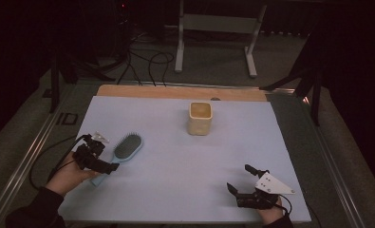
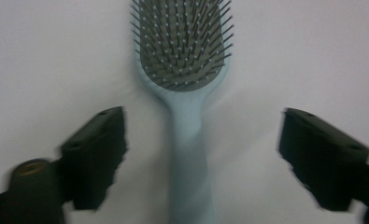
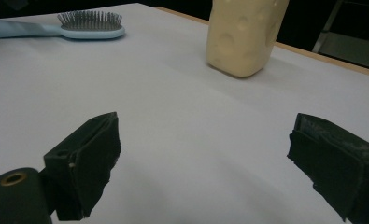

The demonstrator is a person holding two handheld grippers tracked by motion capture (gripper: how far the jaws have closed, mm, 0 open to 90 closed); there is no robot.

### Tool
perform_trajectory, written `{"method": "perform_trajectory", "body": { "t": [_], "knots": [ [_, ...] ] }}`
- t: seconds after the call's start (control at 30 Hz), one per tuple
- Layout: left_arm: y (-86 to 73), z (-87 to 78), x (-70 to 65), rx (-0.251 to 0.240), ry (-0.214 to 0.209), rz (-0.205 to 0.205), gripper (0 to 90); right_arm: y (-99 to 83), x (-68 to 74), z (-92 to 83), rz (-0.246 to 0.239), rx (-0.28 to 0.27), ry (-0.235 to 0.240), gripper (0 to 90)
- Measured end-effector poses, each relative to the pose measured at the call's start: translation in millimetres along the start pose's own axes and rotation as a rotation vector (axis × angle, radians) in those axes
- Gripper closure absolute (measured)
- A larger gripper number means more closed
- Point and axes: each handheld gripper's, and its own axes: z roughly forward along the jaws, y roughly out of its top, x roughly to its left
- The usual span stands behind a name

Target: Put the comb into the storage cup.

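Note:
A light blue hairbrush (image 1: 125, 148) with dark bristles lies on the pale sheet at the left, bristles up. My left gripper (image 1: 101, 164) hovers over its handle, open. In the left gripper view the handle (image 2: 189, 154) runs up between the two spread jaws, touching neither. My right gripper (image 1: 244, 179) rests low at the sheet's front right, open with nothing between its jaws. A cream square cup (image 1: 200, 118) stands upright at the back centre. The right gripper view has the cup (image 3: 244, 35) ahead and the brush (image 3: 74, 25) at the far left.
The pale sheet (image 1: 185, 166) covers most of a wooden tabletop (image 1: 175, 91). Metal rails (image 1: 28, 156) run along both sides. Cables and a white frame (image 1: 218, 28) stand on the floor behind the table.

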Motion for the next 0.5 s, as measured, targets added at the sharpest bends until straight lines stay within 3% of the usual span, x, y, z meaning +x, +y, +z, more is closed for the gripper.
{"method": "perform_trajectory", "body": {
  "t": [0.13,0.33,0.5],
  "knots": [
    [2.5,6.2,1.6,0.038,-0.008,0.005,0.1,0.0,0.0,0.4,0.002,0.001,0.001,8.8],
    [3.7,19.3,1.2,0.098,-0.002,0.033,0.0,0.0,-0.1,0.3,-0.002,0.000,0.001,8.8],
    [6.1,25.3,3.0,0.128,-0.023,0.044,1.3,-0.1,-0.3,0.8,0.006,0.005,0.001,8.8]
  ]
}}
